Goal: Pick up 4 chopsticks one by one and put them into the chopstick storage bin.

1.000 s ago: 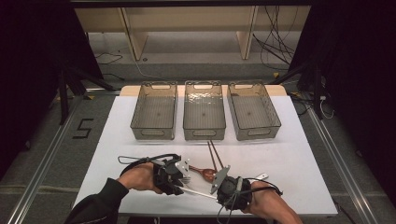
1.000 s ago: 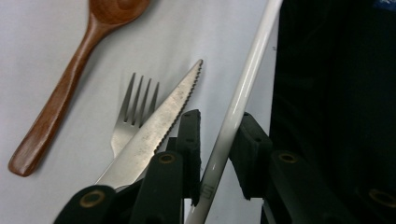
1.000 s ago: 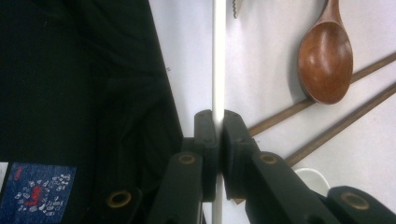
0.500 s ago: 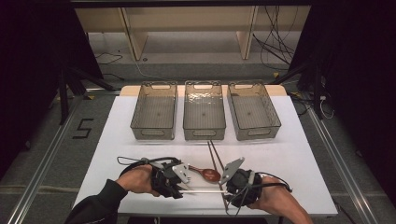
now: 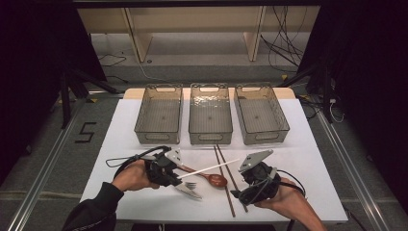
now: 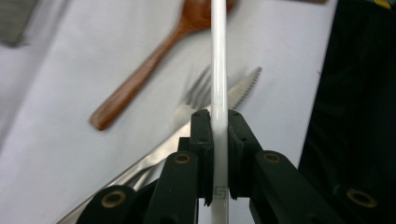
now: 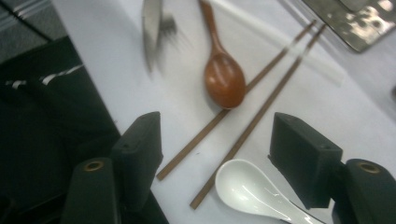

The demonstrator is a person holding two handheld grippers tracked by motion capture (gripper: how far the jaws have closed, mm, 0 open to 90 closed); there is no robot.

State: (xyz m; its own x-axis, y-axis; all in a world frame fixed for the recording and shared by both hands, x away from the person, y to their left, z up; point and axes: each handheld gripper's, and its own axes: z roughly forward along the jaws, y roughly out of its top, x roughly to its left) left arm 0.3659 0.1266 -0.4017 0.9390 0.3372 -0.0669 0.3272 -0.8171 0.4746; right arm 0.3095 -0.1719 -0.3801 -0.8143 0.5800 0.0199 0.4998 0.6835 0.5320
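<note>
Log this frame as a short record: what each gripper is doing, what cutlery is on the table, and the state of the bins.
left gripper: shut on a white chopstick, lifted at a slant
right gripper: open, jaws either side of a white ceramic spoon
brown chopsticks: pair lying flat on the table
wooden spoon: flat, bowl against one brown chopstick
fork and knife: side by side near the left gripper
three clear bins: in a row at the far edge, all empty
</note>
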